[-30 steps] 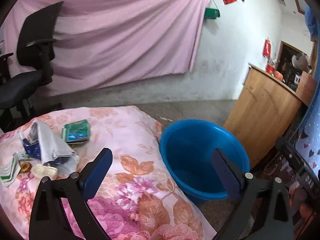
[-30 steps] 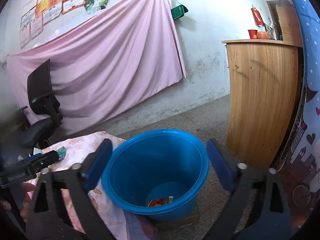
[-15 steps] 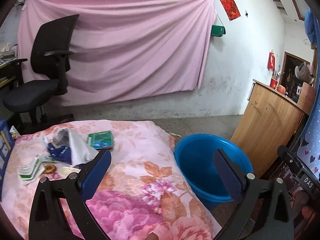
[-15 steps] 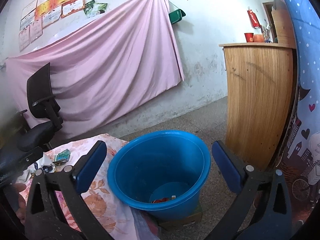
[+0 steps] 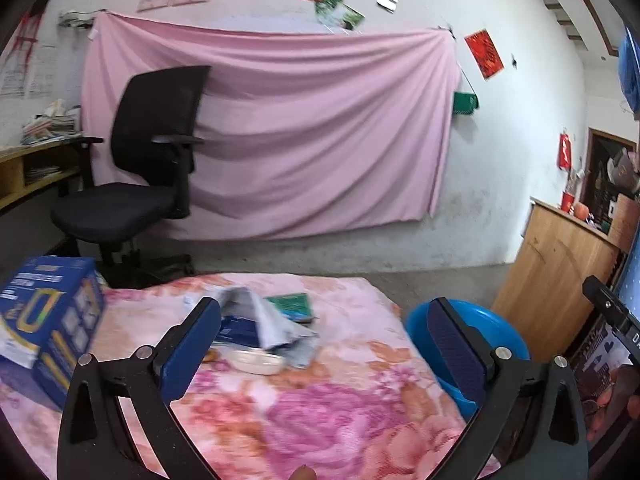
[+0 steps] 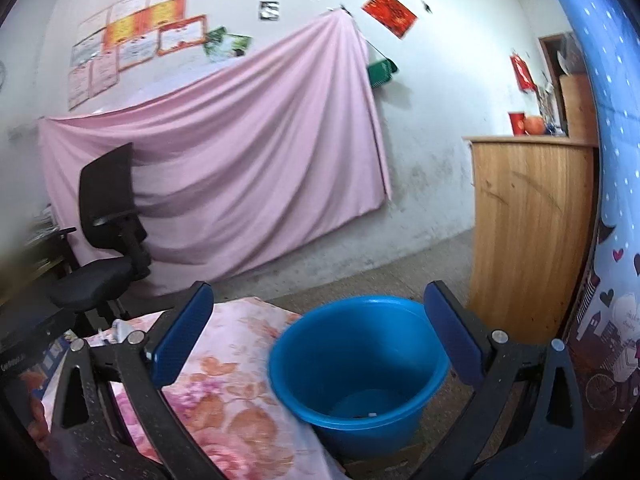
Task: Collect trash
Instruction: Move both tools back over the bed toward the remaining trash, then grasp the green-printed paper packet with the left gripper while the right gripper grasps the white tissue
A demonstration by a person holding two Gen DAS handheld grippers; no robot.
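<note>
On the pink floral cloth [image 5: 312, 408] lies a heap of trash: a crumpled grey wrapper [image 5: 266, 322] over a blue packet, a green packet [image 5: 290, 304] behind it, and a white oval piece [image 5: 256, 361] in front. My left gripper [image 5: 324, 350] hangs open above the cloth, just short of the heap, nothing between its fingers. A blue bucket [image 6: 358, 360] stands on the floor beside the cloth's right edge, with small scraps at its bottom. My right gripper [image 6: 320, 332] is open and empty, above the bucket's near left rim.
A blue carton [image 5: 48, 324] sits at the cloth's left end. A black office chair [image 5: 136, 184] stands behind, before a pink wall drape [image 5: 304, 152]. A wooden cabinet [image 6: 528, 236] stands right of the bucket [image 5: 468, 336]. A patterned blue curtain [image 6: 616, 200] hangs at the far right.
The left gripper has swung left and up, from over the bucket toward the trash heap; the blue carton has come into view. The right gripper has drifted back and left, staying open.
</note>
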